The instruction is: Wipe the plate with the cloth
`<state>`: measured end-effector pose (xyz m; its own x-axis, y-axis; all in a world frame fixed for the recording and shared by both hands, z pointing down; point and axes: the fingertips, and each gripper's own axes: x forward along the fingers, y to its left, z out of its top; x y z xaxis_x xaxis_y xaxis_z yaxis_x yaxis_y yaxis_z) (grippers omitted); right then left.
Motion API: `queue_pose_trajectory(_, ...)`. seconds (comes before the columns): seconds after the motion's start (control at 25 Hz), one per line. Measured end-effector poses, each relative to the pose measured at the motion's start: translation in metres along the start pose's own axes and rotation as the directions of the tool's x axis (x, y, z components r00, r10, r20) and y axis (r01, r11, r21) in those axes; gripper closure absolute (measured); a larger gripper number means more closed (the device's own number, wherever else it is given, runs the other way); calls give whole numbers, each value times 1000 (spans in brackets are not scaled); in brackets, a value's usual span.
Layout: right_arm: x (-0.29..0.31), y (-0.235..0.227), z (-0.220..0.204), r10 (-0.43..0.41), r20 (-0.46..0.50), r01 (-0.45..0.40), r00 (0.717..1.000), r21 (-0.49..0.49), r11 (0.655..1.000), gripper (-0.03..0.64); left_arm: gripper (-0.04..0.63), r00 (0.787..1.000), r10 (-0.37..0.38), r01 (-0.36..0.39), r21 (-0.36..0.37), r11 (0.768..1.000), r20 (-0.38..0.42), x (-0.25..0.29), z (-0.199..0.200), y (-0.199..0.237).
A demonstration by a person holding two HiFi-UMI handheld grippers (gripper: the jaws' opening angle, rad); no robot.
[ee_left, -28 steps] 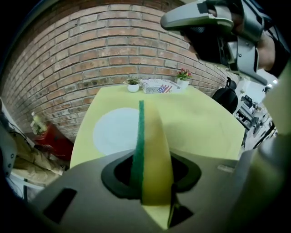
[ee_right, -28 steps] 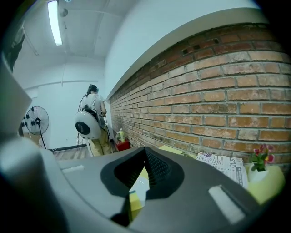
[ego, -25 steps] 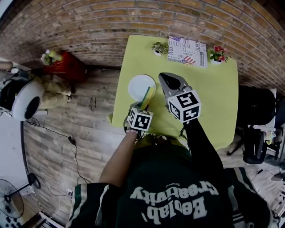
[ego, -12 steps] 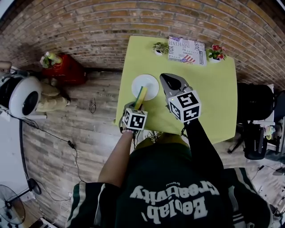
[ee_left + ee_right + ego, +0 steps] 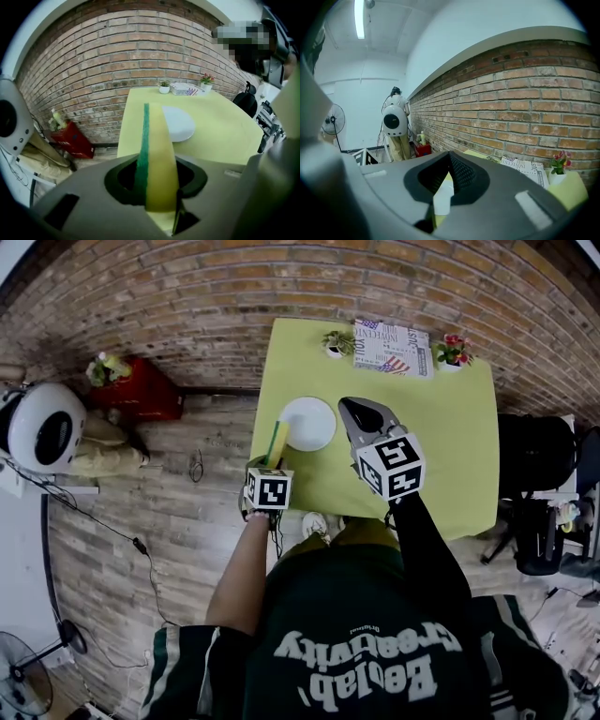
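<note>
A white plate [image 5: 308, 423] lies near the left edge of the yellow-green table [image 5: 441, 446]; it also shows in the left gripper view as the plate [image 5: 180, 123]. My left gripper [image 5: 273, 463] is shut on a yellow sponge with a green scouring side [image 5: 277, 441], held upright on edge just left of the plate, over the table's left rim. The sponge [image 5: 157, 154] fills the space between the jaws of the left gripper [image 5: 157, 185]. My right gripper [image 5: 352, 411] hovers just right of the plate, jaws together and holding nothing. The right gripper [image 5: 444, 187] points toward the brick wall.
At the table's far edge stand two small potted plants [image 5: 335, 340] [image 5: 457, 352] and a printed flag-pattern box [image 5: 394, 346]. On the wooden floor to the left are a red box [image 5: 139, 390], a round white appliance [image 5: 42, 427] and cables. A black chair [image 5: 539, 460] is at the right.
My left gripper has carried the sponge leftward, from over the plate to just off its left side. The right gripper has stayed where it was.
</note>
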<state>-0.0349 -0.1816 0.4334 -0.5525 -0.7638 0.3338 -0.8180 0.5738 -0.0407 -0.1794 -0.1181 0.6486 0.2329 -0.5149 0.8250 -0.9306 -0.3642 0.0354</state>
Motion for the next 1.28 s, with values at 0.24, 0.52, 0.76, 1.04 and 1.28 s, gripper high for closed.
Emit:
queue_pose_trajectory(0.24,3,3,4,16,9,-16,1000,0,1000,603,463,1000,7,-7,-2,1000,-2,-3,-3,0)
queue_pose_trajectory(0.52,-2,3,-1,10,8,-10,1000,5,1000,604,463,997,-65,64,41,997,40,-7,5,-25)
queue_pose_trajectory(0.76,-12,-2,-4,-20,7,20,1000,10,1000,604,463,987,-147,139,122,983,62,-6,14,-65)
queue_pose_trajectory(1.04,-27,-14,-11,-64,2,64,998,21,998,604,463,982,-185,175,168,970,45,-3,14,-89)
queue_pose_trajectory(1.28,-34,-18,-15,-78,-5,78,997,25,997,604,463,974,-228,222,200,954,5,4,6,-109)
